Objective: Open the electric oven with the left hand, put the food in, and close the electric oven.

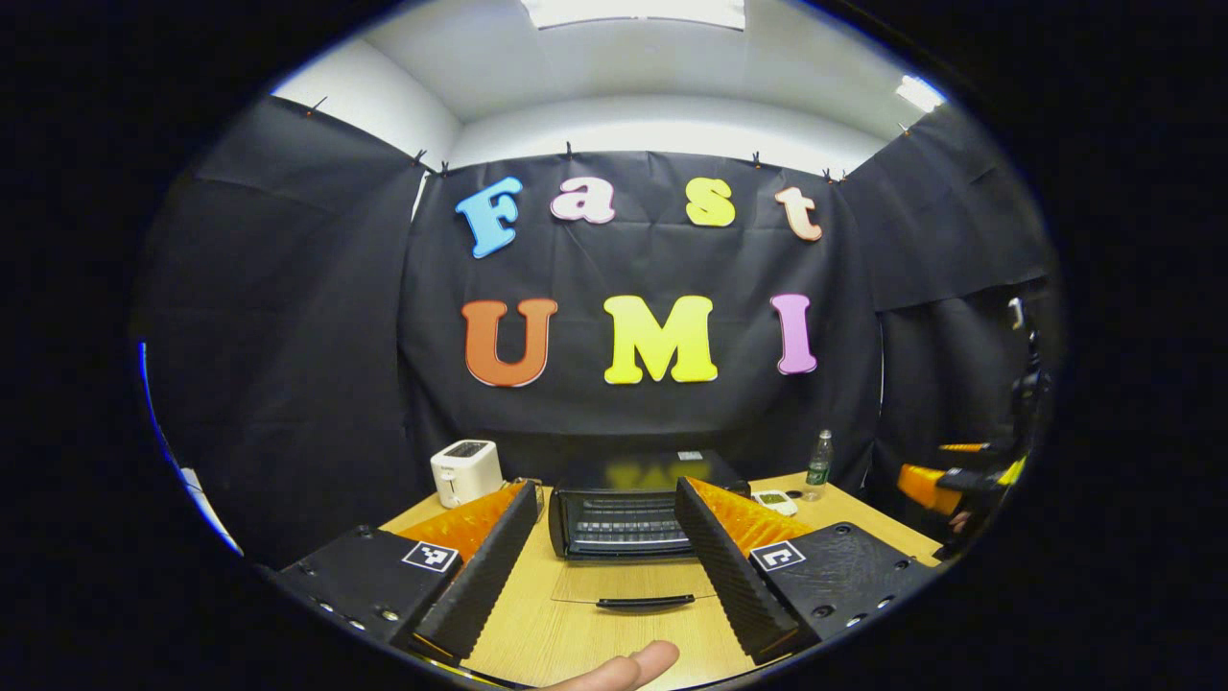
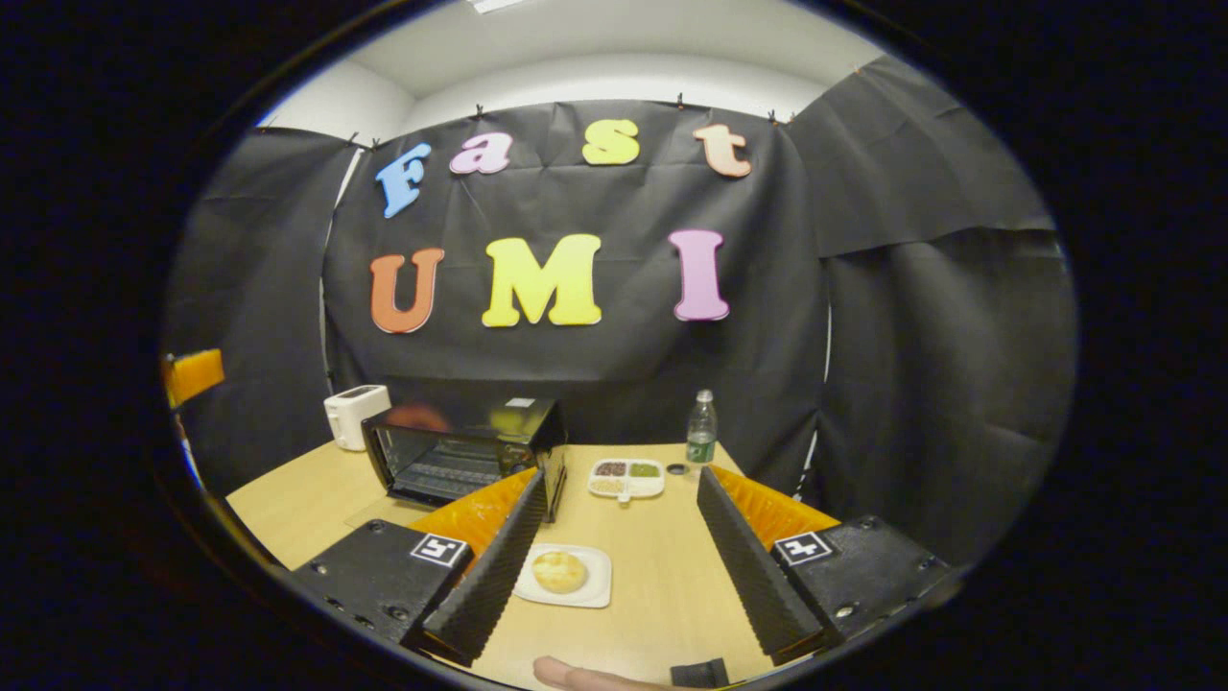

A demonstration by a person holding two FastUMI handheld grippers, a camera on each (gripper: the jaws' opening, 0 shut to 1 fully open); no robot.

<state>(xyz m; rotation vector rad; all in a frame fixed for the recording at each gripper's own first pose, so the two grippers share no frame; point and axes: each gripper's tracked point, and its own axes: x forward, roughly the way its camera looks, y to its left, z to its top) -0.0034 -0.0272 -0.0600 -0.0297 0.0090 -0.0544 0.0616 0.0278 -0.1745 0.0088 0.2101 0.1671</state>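
The black electric oven point(image 1: 624, 499) stands straight ahead in the left gripper view. Its glass door point(image 1: 638, 581) lies folded down flat on the table, handle point(image 1: 645, 602) nearest me, and the wire rack inside shows. My left gripper point(image 1: 606, 489) is open, its fingers on either side of the door and touching nothing. In the right gripper view the oven point(image 2: 460, 446) sits at the left. A round bun point(image 2: 560, 572) on a white plate point(image 2: 593, 587) lies just inside the left finger of my open right gripper point(image 2: 621, 477), which holds nothing.
On the wooden table point(image 2: 662, 576) stand a white toaster point(image 1: 465, 470) left of the oven, a plastic bottle point(image 2: 701, 429) and a white divided dish point(image 2: 625, 477) to its right. The other gripper's orange parts point(image 1: 935, 483) show at the far right. Black cloth walls surround the table.
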